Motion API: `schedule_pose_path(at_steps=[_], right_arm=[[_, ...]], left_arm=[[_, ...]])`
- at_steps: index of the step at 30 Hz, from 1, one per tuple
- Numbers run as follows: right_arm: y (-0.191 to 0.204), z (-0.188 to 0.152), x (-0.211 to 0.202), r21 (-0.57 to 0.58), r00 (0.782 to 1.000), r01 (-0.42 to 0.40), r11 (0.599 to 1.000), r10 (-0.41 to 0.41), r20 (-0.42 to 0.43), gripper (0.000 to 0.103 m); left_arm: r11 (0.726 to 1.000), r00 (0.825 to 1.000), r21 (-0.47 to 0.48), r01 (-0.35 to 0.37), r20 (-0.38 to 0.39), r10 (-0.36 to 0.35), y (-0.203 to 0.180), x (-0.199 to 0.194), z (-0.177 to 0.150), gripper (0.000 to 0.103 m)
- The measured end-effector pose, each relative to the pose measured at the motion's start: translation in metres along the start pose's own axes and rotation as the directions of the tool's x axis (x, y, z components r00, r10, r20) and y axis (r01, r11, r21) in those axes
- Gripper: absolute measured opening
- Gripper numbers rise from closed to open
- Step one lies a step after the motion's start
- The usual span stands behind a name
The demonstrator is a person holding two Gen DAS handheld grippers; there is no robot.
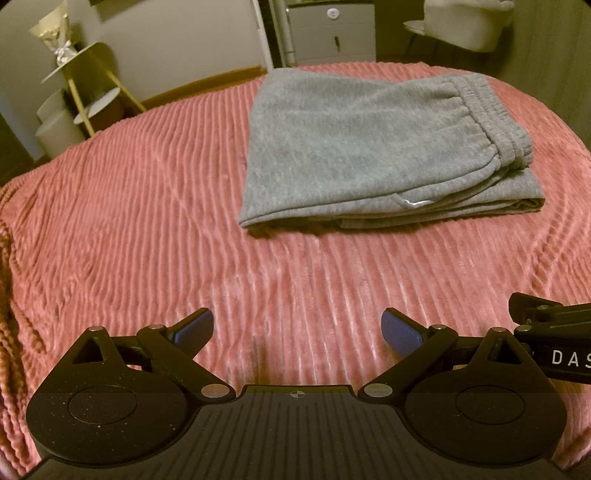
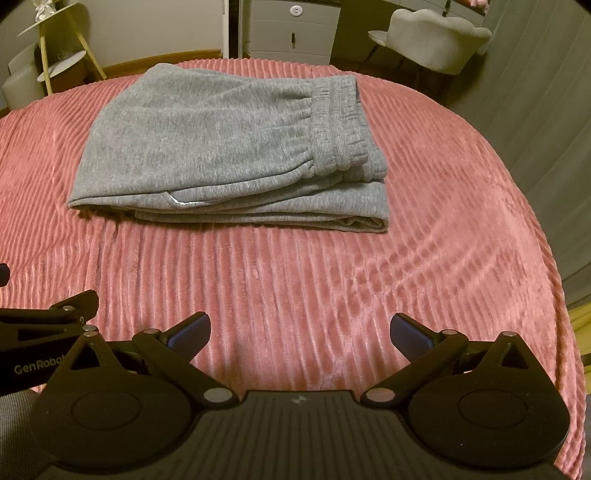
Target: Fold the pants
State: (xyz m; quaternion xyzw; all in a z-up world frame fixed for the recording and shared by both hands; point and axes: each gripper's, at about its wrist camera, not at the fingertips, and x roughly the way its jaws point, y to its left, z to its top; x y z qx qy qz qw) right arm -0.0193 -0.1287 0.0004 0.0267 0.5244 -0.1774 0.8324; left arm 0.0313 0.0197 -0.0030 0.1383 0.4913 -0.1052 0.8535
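The grey pants [image 1: 373, 147] are seen lying folded into a compact, layered rectangle on the far part of a bed covered by a pink ribbed blanket [image 1: 147, 221]. The elastic waistband [image 1: 484, 118] is turned to the right side of the bundle, and the folded edges are stacked along its near side, where a small pale tag or stitch [image 1: 415, 202] is visible. In the right wrist view the same pants [image 2: 221, 147] are shown left of centre, with the blanket [image 2: 406, 240] stretching bare between them and the tool. The left hand-held gripper [image 1: 297, 328] is held over the near part of the blanket with its blue-padded fingers spread wide apart and nothing between them; it is well apart from the pants. The right hand-held gripper [image 2: 299, 332] is likewise spread wide and empty, kept at the near edge, just beside the left one, whose black body is glimpsed at the frame's side. Beyond the bed, a yellow tiered side table [image 1: 85, 85], a grey drawer cabinet [image 1: 332, 29] and a pale upholstered chair [image 2: 436, 40] can be made out against the wall.
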Motion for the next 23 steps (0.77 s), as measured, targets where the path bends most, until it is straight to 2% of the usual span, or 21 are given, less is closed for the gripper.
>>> schedule_pose_path(at_steps=[18,23], right_arm=[[0.0014,0.0011,-0.0004,-0.009,1.000,0.005,1.000,-0.005,-0.002,0.103],[0.0017,0.0011,-0.0010,-0.009,1.000,0.005,1.000,-0.005,0.000,0.103]], left_arm=[[1.000,1.000,0.008,-0.004,0.002,0.004,-0.0007,0.0030,-0.0004,0.100],[1.000,1.000,0.002,0.016,-0.006,-0.016,-0.0002,0.0045,-0.0006,0.100]])
